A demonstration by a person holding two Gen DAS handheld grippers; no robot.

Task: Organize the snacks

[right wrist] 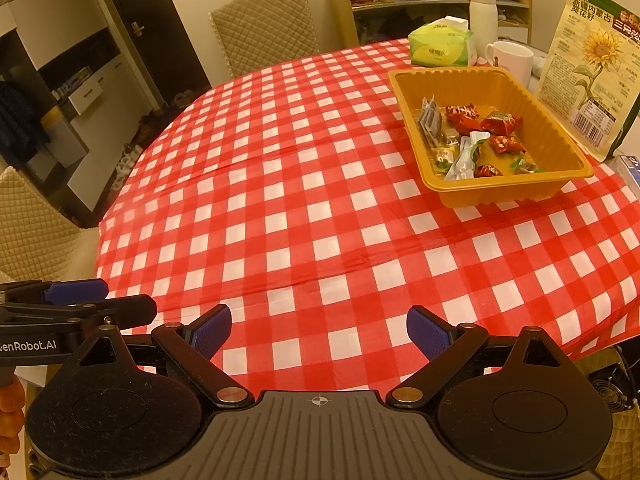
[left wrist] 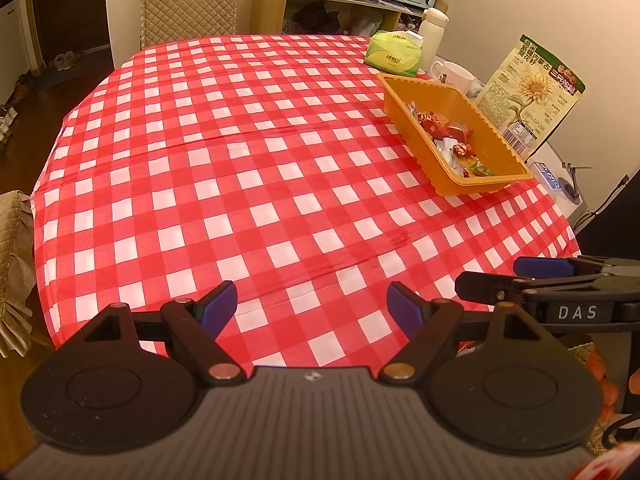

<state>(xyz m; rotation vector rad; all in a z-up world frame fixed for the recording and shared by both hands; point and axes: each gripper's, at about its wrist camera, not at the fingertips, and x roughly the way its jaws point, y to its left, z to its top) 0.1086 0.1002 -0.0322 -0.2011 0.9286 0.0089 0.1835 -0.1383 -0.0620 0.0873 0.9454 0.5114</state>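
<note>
- my left tool (left wrist: 311,307) and right tool (right wrist: 319,331) both gape, holding nothing, above the checked worktop (left wrist: 248,184).
- the ribbed orange plastic tray (right wrist: 558,142) at far right holds crinkly wrapped snacks (right wrist: 486,130).
- only my right view shows a fan grille (right wrist: 610,390).

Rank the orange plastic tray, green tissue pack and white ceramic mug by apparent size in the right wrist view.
1. Orange plastic tray, clearly largest, though nearest.
2. Green tissue pack.
3. White ceramic mug, close to the pack; partly hidden behind the tray, so unsure.
</note>
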